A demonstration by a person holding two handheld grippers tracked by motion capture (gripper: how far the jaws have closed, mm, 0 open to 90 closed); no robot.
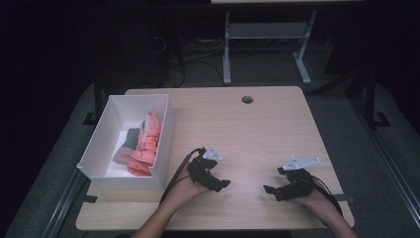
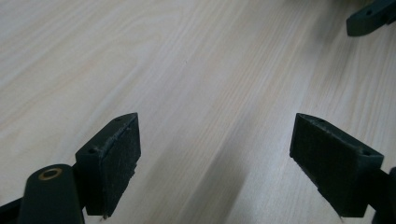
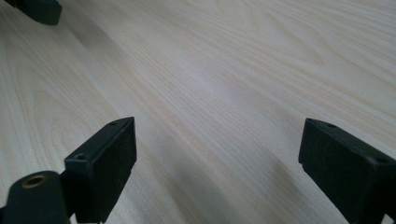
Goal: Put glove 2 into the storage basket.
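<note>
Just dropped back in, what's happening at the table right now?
A person holds a gripper in each hand over the bare middle of the wooden table. The left gripper and the right gripper are both open and hold nothing, with jaws pointing toward each other. At the table's left edge sits a white box with pink-orange cloth items and a grey item inside; neither gripper is near it.

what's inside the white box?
In the white box: salmon-pink folded cloth along the right wall, a grey piece beside it. Anything beneath them is covered.
</note>
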